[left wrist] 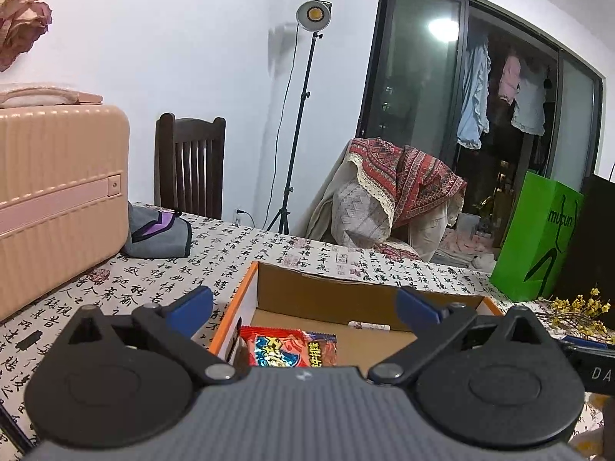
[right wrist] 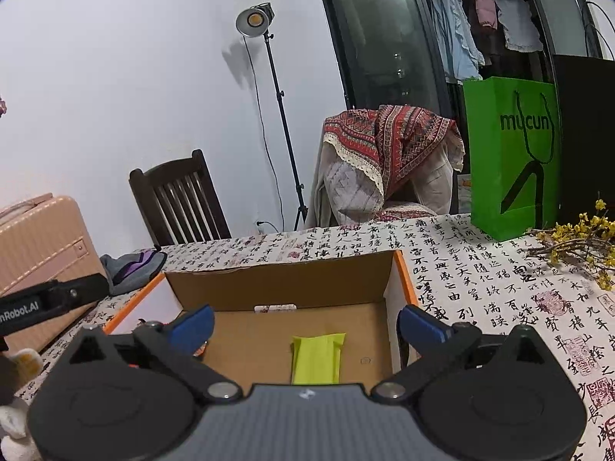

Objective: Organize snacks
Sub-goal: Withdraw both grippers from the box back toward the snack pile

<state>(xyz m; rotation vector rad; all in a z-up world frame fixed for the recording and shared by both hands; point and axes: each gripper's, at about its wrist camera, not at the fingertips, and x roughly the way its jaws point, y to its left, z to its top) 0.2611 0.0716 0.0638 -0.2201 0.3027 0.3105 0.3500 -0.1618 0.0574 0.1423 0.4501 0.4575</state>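
An open cardboard box [left wrist: 330, 292] with an orange rim sits on the table, and the same box [right wrist: 284, 280] fills the middle of the right wrist view. A red snack packet [left wrist: 288, 347] lies on the box floor at its left side. My left gripper [left wrist: 303, 305] hovers over it, open, nothing between its blue fingers. A yellow-green snack packet [right wrist: 317, 357] lies flat on the box floor. My right gripper [right wrist: 305, 324] stands open above it, clear of it. A small white label [right wrist: 275, 308] lies by the box's back wall.
A pink suitcase [left wrist: 57, 199] stands on the table at the left, with a grey and purple pouch [left wrist: 159, 232] beside it. A green paper bag [right wrist: 513, 157] and yellow flower sprigs [right wrist: 576, 242] are at the right. A wooden chair [left wrist: 190, 165] and a light stand [left wrist: 298, 123] are behind.
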